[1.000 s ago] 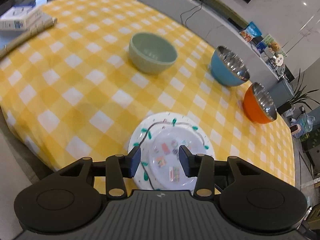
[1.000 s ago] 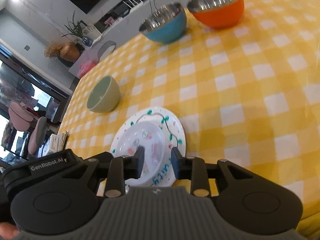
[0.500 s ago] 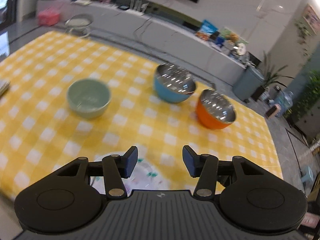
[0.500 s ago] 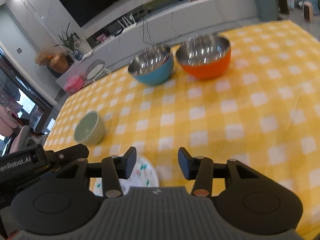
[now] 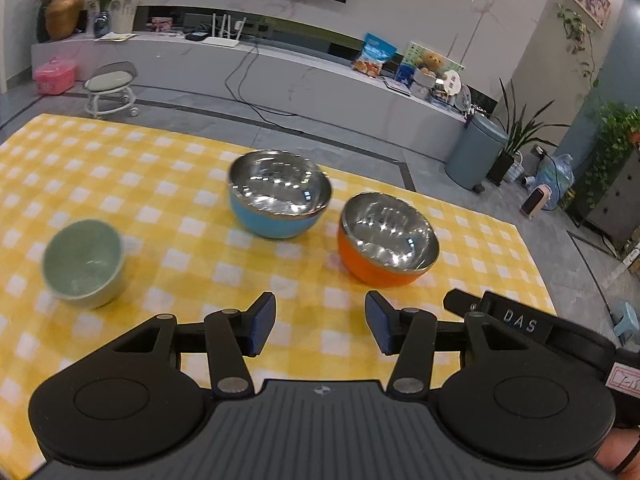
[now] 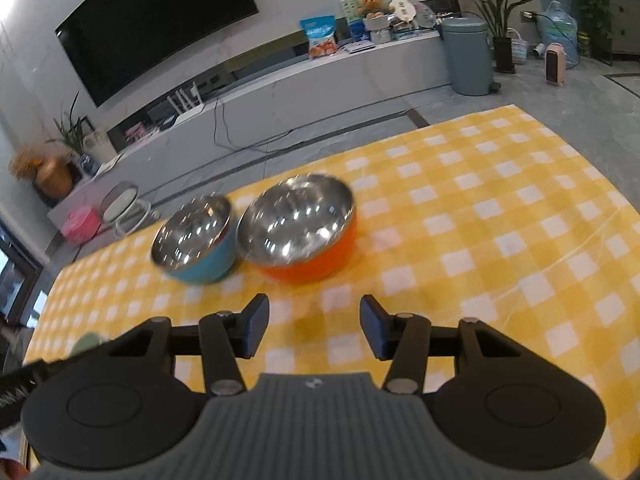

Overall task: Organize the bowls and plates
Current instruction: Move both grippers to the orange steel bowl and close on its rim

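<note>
Both tongs hang over the yellow checked cloth with nothing in them: the left gripper has its jaws spread wide, and so does the right gripper. Just beyond them sit the orange bowl and the blue bowl, close beside each other, steel insides showing. The green bowl stands well off to the left, a bit blurred. In the right view only a sliver of it peeks past the tool's body.
</note>
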A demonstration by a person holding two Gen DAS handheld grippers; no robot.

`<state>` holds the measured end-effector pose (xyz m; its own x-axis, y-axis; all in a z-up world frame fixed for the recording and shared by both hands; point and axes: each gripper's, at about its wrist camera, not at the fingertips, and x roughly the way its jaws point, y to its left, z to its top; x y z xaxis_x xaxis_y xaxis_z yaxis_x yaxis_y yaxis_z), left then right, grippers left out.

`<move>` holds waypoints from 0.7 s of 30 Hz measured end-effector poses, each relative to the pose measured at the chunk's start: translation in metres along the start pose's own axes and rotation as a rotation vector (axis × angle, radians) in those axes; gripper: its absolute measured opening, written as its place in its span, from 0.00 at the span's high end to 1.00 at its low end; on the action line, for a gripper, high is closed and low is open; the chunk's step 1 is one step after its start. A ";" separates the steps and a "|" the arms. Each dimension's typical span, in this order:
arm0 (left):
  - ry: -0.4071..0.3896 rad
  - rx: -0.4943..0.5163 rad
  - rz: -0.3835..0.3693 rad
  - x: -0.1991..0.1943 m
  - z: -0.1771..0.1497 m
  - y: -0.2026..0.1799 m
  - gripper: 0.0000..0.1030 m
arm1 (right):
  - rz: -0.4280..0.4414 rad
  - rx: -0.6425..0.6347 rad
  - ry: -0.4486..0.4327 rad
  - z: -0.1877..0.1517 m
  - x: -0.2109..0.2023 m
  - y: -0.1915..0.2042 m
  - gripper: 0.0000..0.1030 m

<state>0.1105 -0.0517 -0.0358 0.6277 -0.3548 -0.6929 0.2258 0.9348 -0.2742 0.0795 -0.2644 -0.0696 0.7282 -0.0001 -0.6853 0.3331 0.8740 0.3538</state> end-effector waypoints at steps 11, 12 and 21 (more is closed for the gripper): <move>0.007 -0.038 -0.067 0.057 0.015 -0.016 0.32 | -0.010 0.107 -0.028 0.029 0.046 -0.031 0.50; 0.005 -0.044 -0.066 0.062 0.016 -0.017 0.32 | 0.010 0.123 -0.026 0.029 0.050 -0.034 0.50; 0.006 -0.075 -0.020 0.109 0.030 -0.017 0.33 | 0.032 0.135 -0.033 0.037 0.081 -0.026 0.50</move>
<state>0.1976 -0.1062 -0.0869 0.6194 -0.3735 -0.6905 0.1813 0.9238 -0.3372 0.1519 -0.3046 -0.1108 0.7583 0.0088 -0.6518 0.3854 0.8004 0.4592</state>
